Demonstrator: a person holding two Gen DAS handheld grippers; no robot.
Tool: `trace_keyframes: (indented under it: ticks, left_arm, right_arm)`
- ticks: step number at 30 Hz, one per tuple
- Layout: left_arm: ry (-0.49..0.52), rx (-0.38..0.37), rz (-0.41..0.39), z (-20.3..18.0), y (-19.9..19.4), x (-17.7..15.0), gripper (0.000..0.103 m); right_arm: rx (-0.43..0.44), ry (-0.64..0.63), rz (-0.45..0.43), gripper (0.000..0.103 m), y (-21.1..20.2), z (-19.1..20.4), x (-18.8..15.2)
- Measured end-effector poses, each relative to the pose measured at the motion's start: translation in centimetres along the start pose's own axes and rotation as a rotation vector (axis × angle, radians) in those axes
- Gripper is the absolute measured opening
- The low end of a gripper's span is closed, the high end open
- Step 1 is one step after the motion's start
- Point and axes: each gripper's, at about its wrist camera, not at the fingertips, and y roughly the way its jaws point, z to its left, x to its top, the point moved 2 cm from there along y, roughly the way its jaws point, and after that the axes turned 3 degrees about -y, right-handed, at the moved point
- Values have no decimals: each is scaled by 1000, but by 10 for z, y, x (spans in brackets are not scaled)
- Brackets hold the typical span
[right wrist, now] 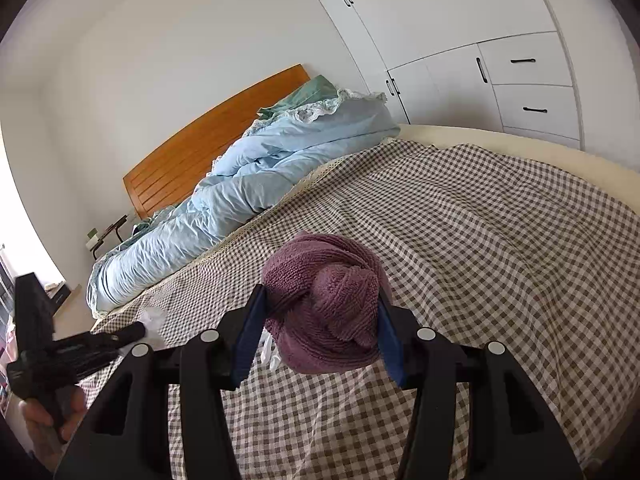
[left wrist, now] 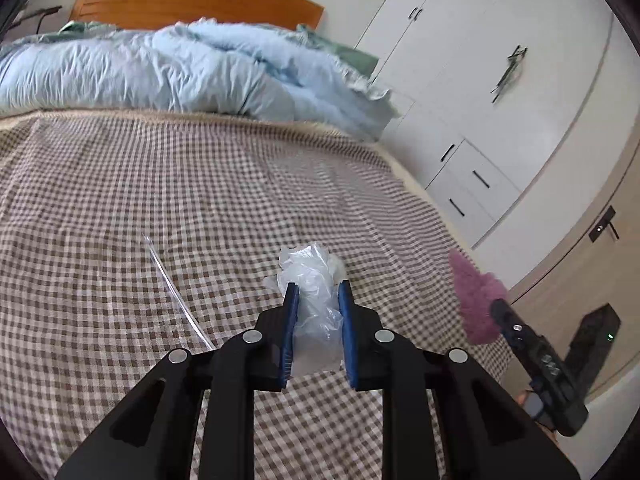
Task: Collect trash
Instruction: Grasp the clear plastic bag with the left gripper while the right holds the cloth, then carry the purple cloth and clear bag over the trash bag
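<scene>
Left wrist view: the left gripper (left wrist: pixel 318 292) has its blue fingers (left wrist: pixel 291 312) clamped on a crumpled clear plastic bag (left wrist: pixel 310 276), which bulges past the tips above the checked bedspread (left wrist: pixel 160 200). The right gripper (right wrist: pixel 320 312) pinches a bunched purple towel (right wrist: pixel 324 304) between its fingers, over the same bed.

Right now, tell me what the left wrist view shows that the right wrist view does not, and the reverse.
Only the left wrist view: the left gripper shut on crumpled clear plastic, a clear plastic strip on the sheet, and a wooden door.
Only the right wrist view: the right gripper shut on a bunched purple towel, and a bedside table.
Both: the checked bedsheet, blue duvet, wooden headboard and white wardrobe.
</scene>
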Motion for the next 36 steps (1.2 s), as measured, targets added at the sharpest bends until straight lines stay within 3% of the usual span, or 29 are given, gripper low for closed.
trace_keyframes:
  ticks: [4,7,9,11,16,19,23,26,30,36]
  left_arm:
    - [41,-13,-63,-12,-47,-21,17]
    - [54,-54,-120,-12,-69,-44,17]
    - [31,-92,-113,-11,-72,-57,17]
    - [60,-63,-73,-20,-61,-60,17]
    - [138,-96,-83,-40,-63,-74,17]
    - [182,-84,-93,-52,-70,-82,17]
    - [213,-127,-93,-69,-78,-94,17]
    - [243,-162,-60,-86,-76,-106,17]
    - [258,-228,20,-121,-65,-127,17]
    - [375,-336,174,-213,-28,-193,17]
  right_arm:
    - [-18,-51,-9,51,-7,13,-5]
    - [-33,-118,-64,51,-20,24,-11]
    - [-80,-154,-114,51,-32,26,-19]
    - [-138,-166,-124,51,-42,23,-30]
    - [-162,-128,-143,51,-85,6,-53]
    - [-242,-161,-153,51,-124,-14,-47]
    - [-357,-223,-134,51,-188,-60,-38]
    - [-450,-252,-56,52,-226,-102,-56]
    - [-625,-293,119,52,-243,-161,-110]
    - [-709,-211,341,52,-250,-232,-194]
